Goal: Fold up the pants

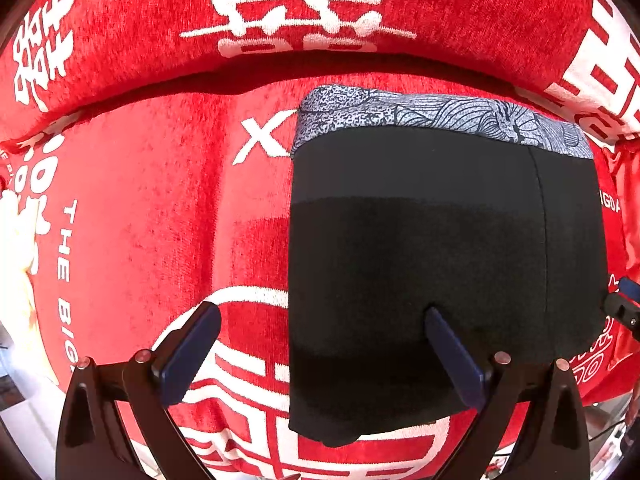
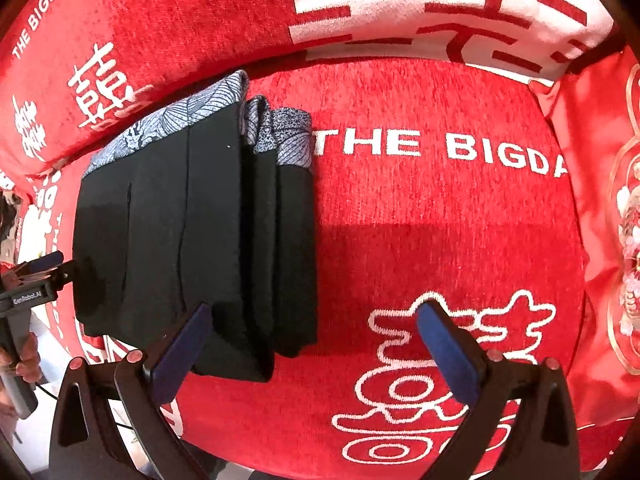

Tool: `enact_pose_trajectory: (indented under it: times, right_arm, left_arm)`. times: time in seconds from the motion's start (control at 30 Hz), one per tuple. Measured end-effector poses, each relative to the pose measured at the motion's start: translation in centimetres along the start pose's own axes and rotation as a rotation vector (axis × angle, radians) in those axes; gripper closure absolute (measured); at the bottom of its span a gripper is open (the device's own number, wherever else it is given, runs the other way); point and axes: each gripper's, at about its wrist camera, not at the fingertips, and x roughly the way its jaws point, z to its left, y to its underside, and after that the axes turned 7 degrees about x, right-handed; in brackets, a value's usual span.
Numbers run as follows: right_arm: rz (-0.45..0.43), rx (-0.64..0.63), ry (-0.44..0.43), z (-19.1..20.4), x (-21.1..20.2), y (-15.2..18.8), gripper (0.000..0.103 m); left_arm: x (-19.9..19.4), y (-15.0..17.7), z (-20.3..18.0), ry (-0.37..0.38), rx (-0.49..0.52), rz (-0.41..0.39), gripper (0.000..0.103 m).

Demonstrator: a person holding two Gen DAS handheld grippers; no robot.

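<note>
The black pants (image 1: 440,248) with a grey patterned waistband (image 1: 432,114) lie folded flat on the red cushion seat (image 1: 152,208). In the right wrist view the pants (image 2: 192,232) show stacked folded layers, waistband (image 2: 200,116) at the far end. My left gripper (image 1: 324,332) is open and empty, hovering over the pants' near left edge. My right gripper (image 2: 314,332) is open and empty, over the pants' near right corner. The left gripper also shows in the right wrist view (image 2: 44,266) at the pants' left edge.
The seat is a red cushion with white lettering (image 2: 440,148). A red back cushion (image 1: 280,12) runs along the far side. A red embroidered pillow (image 2: 616,216) stands at the right. The cushion's front edge drops off near me.
</note>
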Motion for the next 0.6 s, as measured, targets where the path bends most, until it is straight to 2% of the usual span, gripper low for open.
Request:
enact_pose_trajectory:
  times: [0.4,0.53,0.6]
  right_arm:
    - [-0.004,-0.008,0.006,0.1,0.1,-0.1,0.0]
    - [-0.002,-0.008,-0.007,0.2,0.1,-0.2,0.0]
    - [0.004,0.006,-0.039,-0.1,0.2,-0.3,0.0]
  left_arm:
    - [-0.3,0.0,-0.2,-0.003,-0.002,-0.004,0.0]
    - [-1.1,-0.4,0.1,0.026,-0.005,-0.036,0.0]
    - [-1.2,-0.8,0.3,0.048,0.002,-0.047,0.0]
